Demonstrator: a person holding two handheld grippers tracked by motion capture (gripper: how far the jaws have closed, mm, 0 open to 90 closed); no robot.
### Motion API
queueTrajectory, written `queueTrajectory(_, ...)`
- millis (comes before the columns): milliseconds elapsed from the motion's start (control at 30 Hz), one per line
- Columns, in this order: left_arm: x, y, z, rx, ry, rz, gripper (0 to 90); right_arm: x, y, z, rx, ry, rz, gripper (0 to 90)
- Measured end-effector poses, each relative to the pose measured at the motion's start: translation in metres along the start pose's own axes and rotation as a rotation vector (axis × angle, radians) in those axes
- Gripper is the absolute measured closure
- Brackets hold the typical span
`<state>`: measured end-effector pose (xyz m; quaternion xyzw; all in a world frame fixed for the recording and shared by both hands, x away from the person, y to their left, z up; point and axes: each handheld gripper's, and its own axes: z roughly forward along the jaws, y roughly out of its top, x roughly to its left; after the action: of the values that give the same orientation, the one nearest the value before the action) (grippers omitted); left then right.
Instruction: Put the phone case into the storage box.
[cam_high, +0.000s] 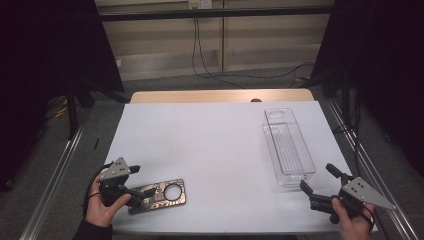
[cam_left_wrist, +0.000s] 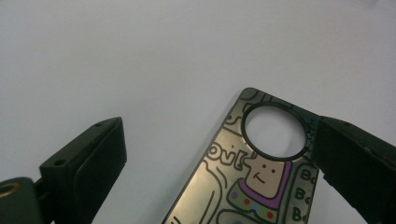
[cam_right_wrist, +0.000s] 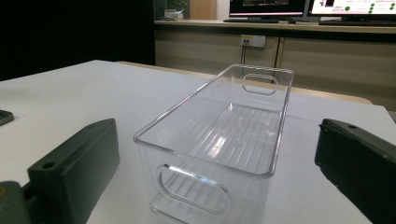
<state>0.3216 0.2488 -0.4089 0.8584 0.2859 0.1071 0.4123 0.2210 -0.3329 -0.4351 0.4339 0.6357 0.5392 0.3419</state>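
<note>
Phone case (cam_high: 159, 195) lay flat at the table's (cam_high: 210, 130) near-left edge, between my left gripper's (cam_high: 145, 192) wide-open, empty jaws. I judged it thin, light and slippery; best gripped across its long edges. Right gripper (cam_high: 320, 185) gaped empty facing the clear bin (cam_high: 289, 147).

Phone case (cam_left_wrist: 243, 186): glossy, smooth, metallic-looking sheen with printed cartoon artwork in dark outlines; black matt ring round its circular cut-out. Bin (cam_right_wrist: 219, 140): clear hard plastic, glossy, catching bright reflections; ribbed floor, smooth walls and rim. Table cover (cam_high: 210, 140): white, matt, smooth, paper-like or laminate, cannot tell which; a strip of pale wood (cam_high: 220, 96) with a smooth finish shows along the far edge. Left gripper (cam_left_wrist: 219, 154): jaw blocks of black matt plastic, faintly textured. Right gripper (cam_right_wrist: 219, 168): same black matt plastic; its top plate in the high view is grey, dull metal.
</note>
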Motion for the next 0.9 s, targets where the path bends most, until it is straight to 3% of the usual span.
queueTrajectory(333,-0.012,0.004,0.015,0.069,-0.052,0.058,4.0,0.000,0.000,0.000,0.001,0.002,0.001,0.0)
queueTrajectory(433,-0.012,0.004,0.021,0.099,-0.082,0.072,4.0,0.000,0.000,0.000,0.001,0.003,0.000,0.0)
queueTrajectory(567,-0.012,0.003,0.026,0.130,-0.080,0.066,3.5,0.000,0.000,0.000,0.002,0.003,-0.001,0.0)
queueTrajectory(633,-0.012,0.004,0.026,0.147,-0.109,0.084,3.6,0.000,0.000,0.000,0.001,0.003,0.000,0.0)
queueTrajectory(900,-0.015,0.002,0.038,0.225,-0.134,0.114,4.7,0.000,0.000,0.001,0.003,0.005,-0.002,0.0)
